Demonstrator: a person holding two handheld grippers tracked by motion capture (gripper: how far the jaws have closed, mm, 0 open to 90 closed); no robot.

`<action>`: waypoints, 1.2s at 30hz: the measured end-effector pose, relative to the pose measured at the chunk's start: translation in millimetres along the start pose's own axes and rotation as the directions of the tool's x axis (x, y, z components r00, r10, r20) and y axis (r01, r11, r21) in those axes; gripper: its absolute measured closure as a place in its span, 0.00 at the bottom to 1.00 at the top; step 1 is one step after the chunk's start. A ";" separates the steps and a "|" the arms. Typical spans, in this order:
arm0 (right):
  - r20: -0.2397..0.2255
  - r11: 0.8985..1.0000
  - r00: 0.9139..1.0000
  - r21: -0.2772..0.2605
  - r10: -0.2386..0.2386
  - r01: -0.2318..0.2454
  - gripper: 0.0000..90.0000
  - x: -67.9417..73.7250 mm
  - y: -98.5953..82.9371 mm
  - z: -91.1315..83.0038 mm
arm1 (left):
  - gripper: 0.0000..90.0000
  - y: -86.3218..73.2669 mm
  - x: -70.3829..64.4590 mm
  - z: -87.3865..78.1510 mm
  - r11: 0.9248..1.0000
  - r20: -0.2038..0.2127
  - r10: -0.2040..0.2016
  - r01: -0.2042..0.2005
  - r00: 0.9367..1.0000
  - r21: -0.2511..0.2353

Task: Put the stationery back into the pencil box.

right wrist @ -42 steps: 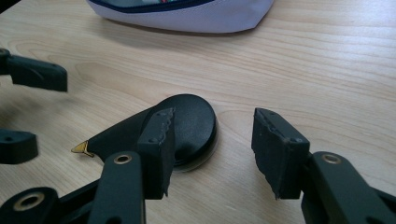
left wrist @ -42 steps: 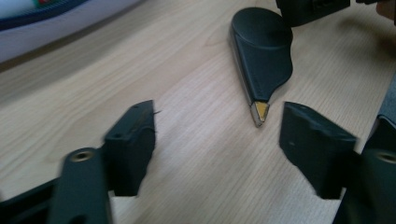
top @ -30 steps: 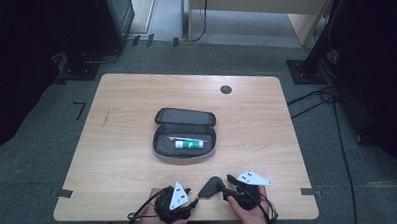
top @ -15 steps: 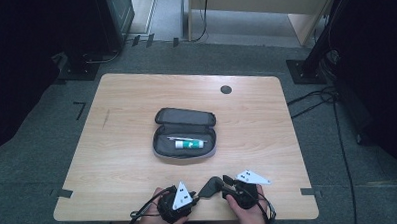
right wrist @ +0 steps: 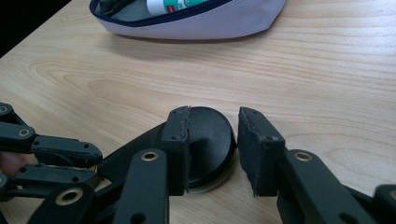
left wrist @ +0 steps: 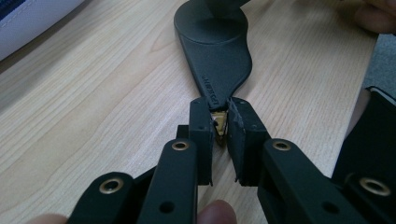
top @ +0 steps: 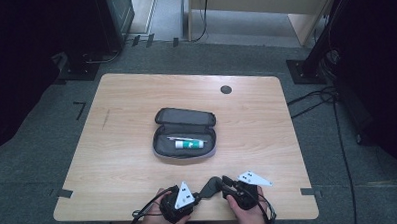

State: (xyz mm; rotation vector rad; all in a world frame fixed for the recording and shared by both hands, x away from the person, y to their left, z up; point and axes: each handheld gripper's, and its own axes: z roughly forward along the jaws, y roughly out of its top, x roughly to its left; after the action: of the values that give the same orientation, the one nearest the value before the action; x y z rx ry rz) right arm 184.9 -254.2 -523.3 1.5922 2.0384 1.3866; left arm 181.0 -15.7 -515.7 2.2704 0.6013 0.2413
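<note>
At the near edge of the table [top: 117,145], high view: both hands close together, left gripper [top: 197,196] and right gripper [top: 223,182] meeting on one small black tool [top: 210,186]. Farther out, mid-table, open pencil case [top: 184,123] lying flat, white-and-green tube [top: 190,143] inside, well apart from the grippers.

Left gripper view: left gripper [left wrist: 219,119] pressed onto the narrow tail of the black tool [left wrist: 215,56], pads pinching it from both sides. Small brass-coloured part [left wrist: 218,129] visible between the pads, nature unclear. Tool flat on the wood, widening away to a round head. Raised lettering along the tail, too small to read. Corner of the pencil case [left wrist: 28,18] at upper left.

Right gripper view: right gripper [right wrist: 217,135] spread, one pad either side of the tool's round head [right wrist: 208,140]. One pad at or almost at the disc's rim, the other clear of it with a visible gap. Left gripper [right wrist: 46,158] low at the side, on the tail. Pencil case [right wrist: 196,25] ahead, tube [right wrist: 173,4] peeking over its edge.

Judged step: tool steadied by the tail, second grip on the head not yet taken. Next move likely calls for closing squarely across the disc without nudging it out of the left pinch, then lifting level toward the case.
</note>
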 end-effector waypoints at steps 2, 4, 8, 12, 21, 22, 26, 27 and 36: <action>-0.001 1.000 1.000 0.006 0.000 0.000 0.70 0.0 0.3 -0.1 | 0.92 -0.2 0.6 0.1 1.000 0.001 -0.013 0.013 1.000 -0.004; -0.003 1.000 1.000 0.017 -0.005 0.005 0.68 0.7 0.8 0.0 | 0.92 -0.1 1.2 0.1 1.000 0.002 -0.016 0.016 1.000 -0.004; -0.021 0.999 0.999 0.038 -0.038 0.039 0.64 0.4 2.2 0.4 | 0.92 -0.5 6.0 -1.0 0.999 0.016 -0.032 0.032 0.999 -0.002; -0.049 0.997 0.997 0.051 -0.052 0.055 0.57 1.4 1.1 2.2 | 0.92 -1.0 12.3 -3.6 0.999 0.013 -0.050 0.050 0.999 -0.004; -0.083 0.986 0.985 0.053 -0.151 0.156 0.37 9.4 0.8 8.4 | 0.92 0.9 24.3 -16.3 0.997 0.012 -0.073 0.073 0.997 -0.019; -0.081 0.984 0.983 0.060 -0.164 0.169 0.34 11.6 0.7 9.1 | 0.92 1.3 25.6 -17.6 0.997 0.013 -0.077 0.077 0.997 -0.022; -0.081 0.975 0.975 0.066 -0.207 0.212 0.24 16.5 -0.5 13.1 | 0.92 3.1 30.3 -21.7 0.996 0.012 -0.088 0.088 0.996 -0.021; -0.076 0.972 0.973 0.070 -0.219 0.225 0.22 17.9 -1.1 14.4 | 0.92 3.5 30.9 -22.4 0.996 0.012 -0.090 0.091 0.996 -0.020; -0.073 0.952 0.957 0.102 -0.282 0.288 0.17 30.4 -3.7 21.0 | 0.92 10.0 35.5 -25.1 0.994 0.021 -0.106 0.106 0.994 0.005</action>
State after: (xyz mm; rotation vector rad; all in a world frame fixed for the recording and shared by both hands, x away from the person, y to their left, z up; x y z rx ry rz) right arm 184.1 -217.2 -526.3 1.2433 2.3067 1.2462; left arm 206.6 11.6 -491.4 2.2344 0.7092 0.1640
